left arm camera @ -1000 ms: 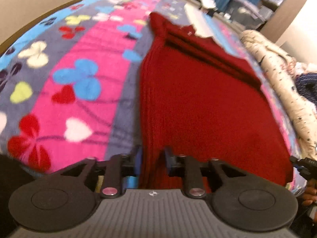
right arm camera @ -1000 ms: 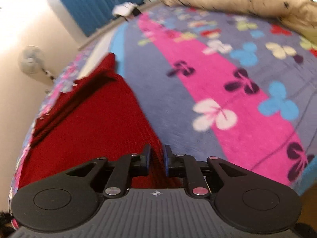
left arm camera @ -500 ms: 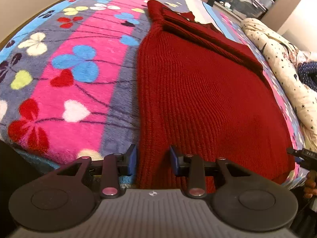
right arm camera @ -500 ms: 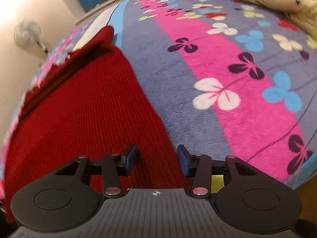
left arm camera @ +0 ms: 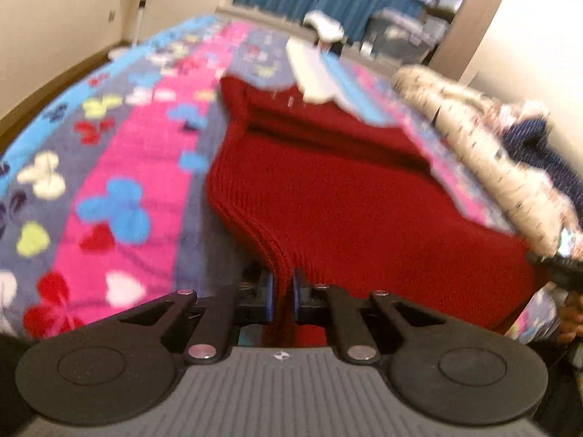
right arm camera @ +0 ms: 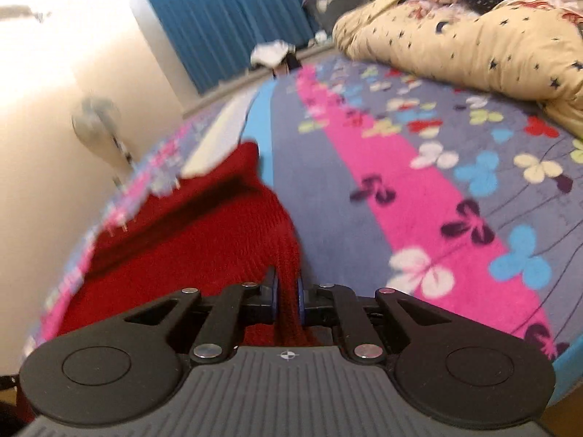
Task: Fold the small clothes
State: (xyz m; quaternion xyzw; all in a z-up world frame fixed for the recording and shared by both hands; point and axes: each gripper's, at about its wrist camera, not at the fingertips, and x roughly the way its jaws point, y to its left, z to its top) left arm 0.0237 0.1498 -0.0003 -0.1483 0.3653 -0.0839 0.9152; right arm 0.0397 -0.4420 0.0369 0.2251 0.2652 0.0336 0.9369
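A dark red knitted sweater [left arm camera: 346,196] lies on a bed covered by a pink, grey and blue butterfly blanket [left arm camera: 120,167]. My left gripper [left arm camera: 281,293] is shut on the sweater's near left hem corner, and the knit rises in a bunched ridge into its pads. In the right wrist view the same sweater [right arm camera: 189,233] stretches away to the left, and my right gripper [right arm camera: 288,296] is shut on its near right hem corner. Both near corners are lifted off the blanket [right arm camera: 419,189]. The far end with the folded sleeves still rests flat.
A cream star-print duvet [right arm camera: 473,40] is heaped along the bed's right side, with a dark blue garment [left arm camera: 535,153] on it. Blue curtains [right arm camera: 226,14] and storage boxes stand beyond the bed's far end. A fan [right arm camera: 98,120] stands by the left wall.
Both grippers opened wider around the hem half a second ago, then shut on it. Both have since risen, pulling the sweater's near edge up off the blanket.
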